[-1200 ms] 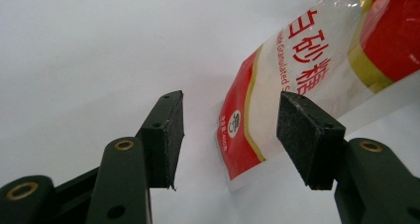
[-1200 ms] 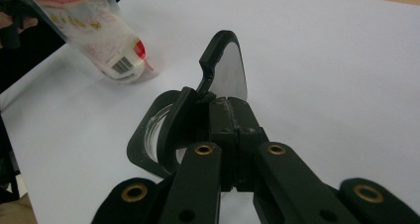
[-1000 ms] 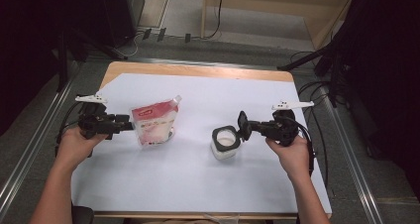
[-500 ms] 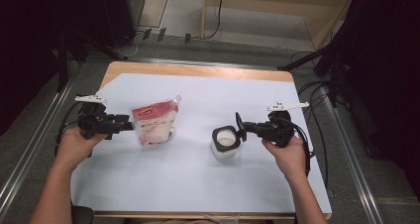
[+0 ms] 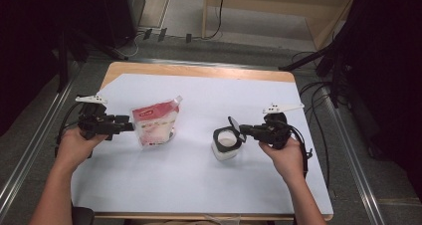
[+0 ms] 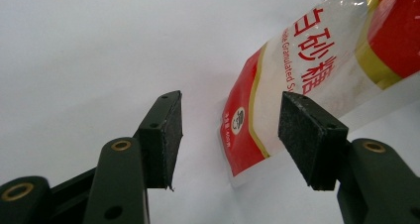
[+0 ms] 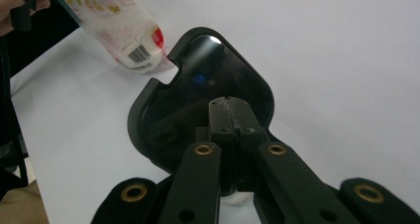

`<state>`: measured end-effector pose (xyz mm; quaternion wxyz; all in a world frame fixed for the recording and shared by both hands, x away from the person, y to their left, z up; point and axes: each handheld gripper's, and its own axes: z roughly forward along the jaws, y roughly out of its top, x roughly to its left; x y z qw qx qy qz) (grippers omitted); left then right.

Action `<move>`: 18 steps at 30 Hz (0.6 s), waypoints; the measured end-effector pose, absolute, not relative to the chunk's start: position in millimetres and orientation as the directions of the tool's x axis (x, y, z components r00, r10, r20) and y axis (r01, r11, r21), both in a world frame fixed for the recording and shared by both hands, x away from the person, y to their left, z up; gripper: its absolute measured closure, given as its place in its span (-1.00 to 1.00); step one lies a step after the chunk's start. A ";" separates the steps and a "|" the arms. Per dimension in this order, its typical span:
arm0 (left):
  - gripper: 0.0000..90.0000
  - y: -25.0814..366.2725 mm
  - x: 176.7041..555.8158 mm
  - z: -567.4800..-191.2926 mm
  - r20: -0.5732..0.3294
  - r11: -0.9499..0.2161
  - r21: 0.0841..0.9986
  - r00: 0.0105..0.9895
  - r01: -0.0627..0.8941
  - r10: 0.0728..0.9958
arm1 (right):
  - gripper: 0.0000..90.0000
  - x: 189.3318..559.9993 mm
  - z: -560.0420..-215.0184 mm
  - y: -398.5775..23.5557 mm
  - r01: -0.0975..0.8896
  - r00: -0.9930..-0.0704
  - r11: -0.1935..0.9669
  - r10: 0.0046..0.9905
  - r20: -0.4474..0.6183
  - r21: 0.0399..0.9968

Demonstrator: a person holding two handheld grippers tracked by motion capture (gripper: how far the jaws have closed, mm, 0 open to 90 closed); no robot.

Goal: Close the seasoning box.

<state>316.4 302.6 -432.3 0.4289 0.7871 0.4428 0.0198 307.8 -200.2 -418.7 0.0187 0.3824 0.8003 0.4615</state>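
Note:
A red and clear bag of sugar (image 5: 155,123) stands tilted on the white sheet at the left. My left gripper (image 5: 128,127) is at the bag's left edge. In the left gripper view its jaws are open, with the bag's lower corner (image 6: 242,149) between them and the left pad (image 6: 166,132) apart from it. A small white container (image 5: 226,148) sits right of centre with its black lid (image 5: 234,124) flipped up. My right gripper (image 5: 245,130) is shut on that lid (image 7: 198,85), its jaws (image 7: 230,112) pressed together. The bag (image 7: 119,26) appears beyond the lid.
A white sheet (image 5: 199,185) covers the wooden table (image 5: 199,70). Cables trail on the floor at the right (image 5: 318,95) and behind the table. Metal rails run along both sides. The person's other hand (image 7: 20,6) shows at the top left of the right gripper view.
My right gripper has shifted slightly left with the lid in it. The left gripper and the bag have stayed put.

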 end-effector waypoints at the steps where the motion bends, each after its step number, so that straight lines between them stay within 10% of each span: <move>1: -0.03 302.7 316.3 -432.2 -0.348 -0.240 0.693 0.607 0.680 0.715 | 1.00 307.7 -419.0 -199.4 0.595 -0.708 0.284 0.627 0.324 0.752; 18: -0.03 302.8 318.4 -433.4 -0.358 -0.237 0.687 0.603 0.687 0.713 | 1.00 306.1 -429.1 -182.2 0.594 -0.733 0.342 0.603 0.315 0.728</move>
